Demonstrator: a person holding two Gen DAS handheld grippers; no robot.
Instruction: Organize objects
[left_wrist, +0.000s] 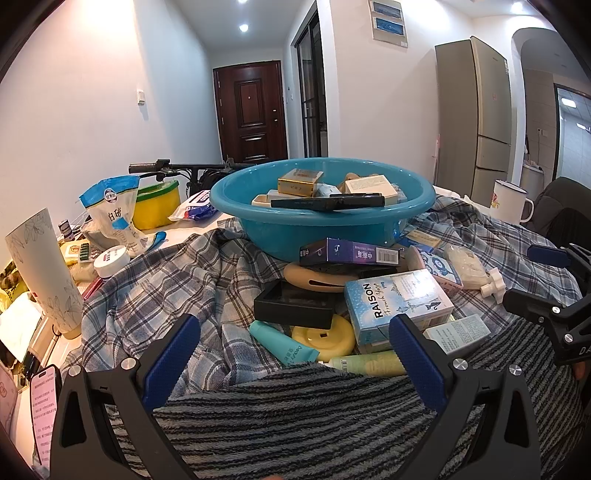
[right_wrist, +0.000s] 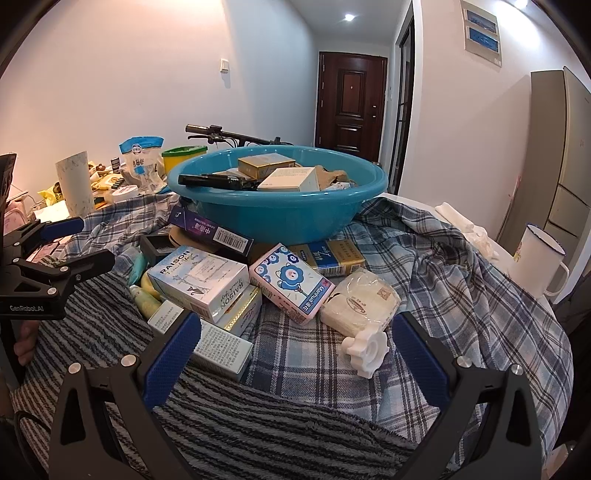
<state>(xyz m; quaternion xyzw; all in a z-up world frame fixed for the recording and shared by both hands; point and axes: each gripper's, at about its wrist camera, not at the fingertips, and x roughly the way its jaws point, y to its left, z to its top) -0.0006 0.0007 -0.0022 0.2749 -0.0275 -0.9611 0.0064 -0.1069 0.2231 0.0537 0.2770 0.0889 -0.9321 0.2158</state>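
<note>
Both claws hang wide apart and empty over the near edge of the heap: the left gripper (left_wrist: 295, 347) sits above the teal tube (left_wrist: 284, 345) and the yellow disc (left_wrist: 325, 338), and the right gripper (right_wrist: 295, 347) frames the white plastic knob (right_wrist: 365, 349) and the wrapped soap bar (right_wrist: 360, 301). What needs sorting is the pile of small boxes and tubes lying loose on the plaid cloth (right_wrist: 424, 258), just in front of the blue basin (right_wrist: 277, 206), which is already part-filled with boxes and a long dark case (right_wrist: 218, 180). From where I stand the trouble looks plain enough: the RAISON box (right_wrist: 199, 284) rests tilted on other boxes, and the pink flower-print pack (right_wrist: 291, 282) leans against it, so tugging one out from below would likely slide the rest. The purple carton (right_wrist: 210, 230) seems wedged against the basin's foot; pulling it might rock the basin. The cloth is rumpled and could drag along with anything pinched too low. Room is tight on the left, where the patterned cup (left_wrist: 44, 273) and a sugar bag (left_wrist: 110, 218) stand close; on the right the white enamel mug (right_wrist: 541, 266) stands near the table edge, and a wide sweep could knock it off. Overhead, above the basin, the way is open.
</note>
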